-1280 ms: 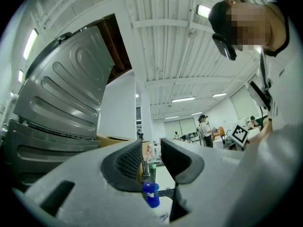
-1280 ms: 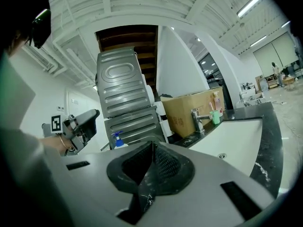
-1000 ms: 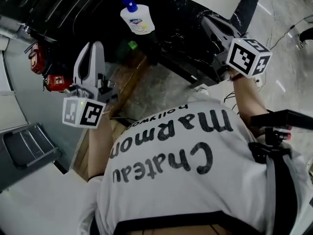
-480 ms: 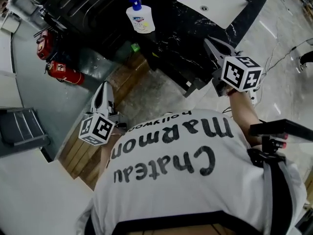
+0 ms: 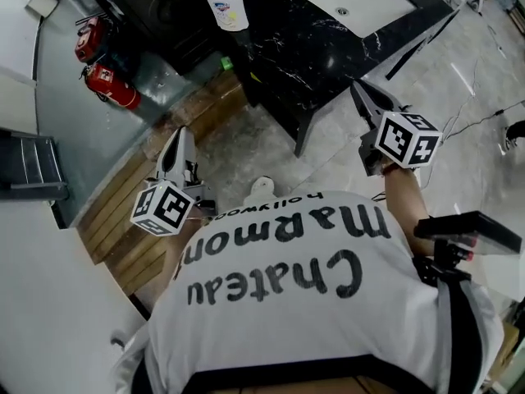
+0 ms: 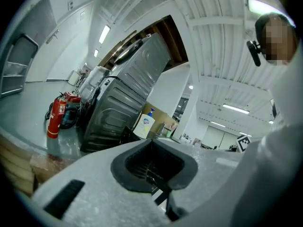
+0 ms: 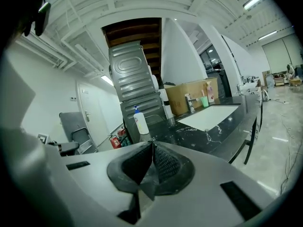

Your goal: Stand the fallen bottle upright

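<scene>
The white pump bottle with a blue top (image 5: 227, 5) stands upright on the black marble counter (image 5: 320, 48), far from both grippers. It also shows in the left gripper view as a small bottle (image 6: 147, 124) and in the right gripper view as a bottle (image 7: 140, 122) beside the grey ribbed cabinet. My left gripper (image 5: 182, 132) hangs over the wooden floor strip, shut and holding nothing. My right gripper (image 5: 358, 87) is off the counter's near corner, also shut and holding nothing. In each gripper view the pads meet: left gripper (image 6: 151, 142), right gripper (image 7: 152, 144).
A white sink basin (image 5: 361, 2) is set in the counter. Two red fire extinguishers (image 5: 111, 84) lie on the floor at the left, by the dark ribbed cabinet (image 5: 160, 6). A wooden floor strip (image 5: 135, 220) and a grey step (image 5: 33, 167) lie to the left.
Both grippers have drawn back from the counter and sunk lower; the person has stepped away. The bottle has stayed upright where it was.
</scene>
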`<action>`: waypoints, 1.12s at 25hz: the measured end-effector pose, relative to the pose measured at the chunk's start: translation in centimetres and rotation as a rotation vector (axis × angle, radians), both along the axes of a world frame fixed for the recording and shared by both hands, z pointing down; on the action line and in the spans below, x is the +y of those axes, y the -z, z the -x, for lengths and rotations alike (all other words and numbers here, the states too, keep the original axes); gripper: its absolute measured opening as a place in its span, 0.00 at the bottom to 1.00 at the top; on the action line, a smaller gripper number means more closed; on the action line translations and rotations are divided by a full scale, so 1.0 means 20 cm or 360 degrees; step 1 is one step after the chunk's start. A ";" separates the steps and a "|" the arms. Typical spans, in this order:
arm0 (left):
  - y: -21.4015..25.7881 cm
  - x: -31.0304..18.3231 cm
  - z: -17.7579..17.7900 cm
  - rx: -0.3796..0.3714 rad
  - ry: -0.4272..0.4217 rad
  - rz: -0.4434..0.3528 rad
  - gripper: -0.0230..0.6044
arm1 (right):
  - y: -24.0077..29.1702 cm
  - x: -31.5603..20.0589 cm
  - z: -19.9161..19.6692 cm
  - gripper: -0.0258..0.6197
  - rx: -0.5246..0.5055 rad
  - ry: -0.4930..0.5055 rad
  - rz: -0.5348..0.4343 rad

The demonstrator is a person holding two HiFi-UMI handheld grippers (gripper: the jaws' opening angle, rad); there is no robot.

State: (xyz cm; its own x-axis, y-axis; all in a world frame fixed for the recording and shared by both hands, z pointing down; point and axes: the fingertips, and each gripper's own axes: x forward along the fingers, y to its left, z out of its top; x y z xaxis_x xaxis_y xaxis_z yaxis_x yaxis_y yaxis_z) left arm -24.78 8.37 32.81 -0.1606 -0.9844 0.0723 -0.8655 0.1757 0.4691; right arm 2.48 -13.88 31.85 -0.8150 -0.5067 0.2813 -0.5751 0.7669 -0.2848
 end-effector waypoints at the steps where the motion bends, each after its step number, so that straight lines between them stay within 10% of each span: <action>1: -0.01 0.03 -0.05 -0.0008 -0.0004 0.0002 0.06 | -0.01 0.03 -0.03 0.06 -0.0004 0.0015 0.0002; 11: -0.12 0.32 -0.45 0.0036 0.0037 0.0053 0.06 | -0.14 0.28 -0.34 0.06 0.0032 0.0082 0.0061; 28: -0.08 0.35 -0.57 0.0000 0.0031 -0.0016 0.06 | -0.18 0.34 -0.38 0.06 0.0055 0.0161 0.0066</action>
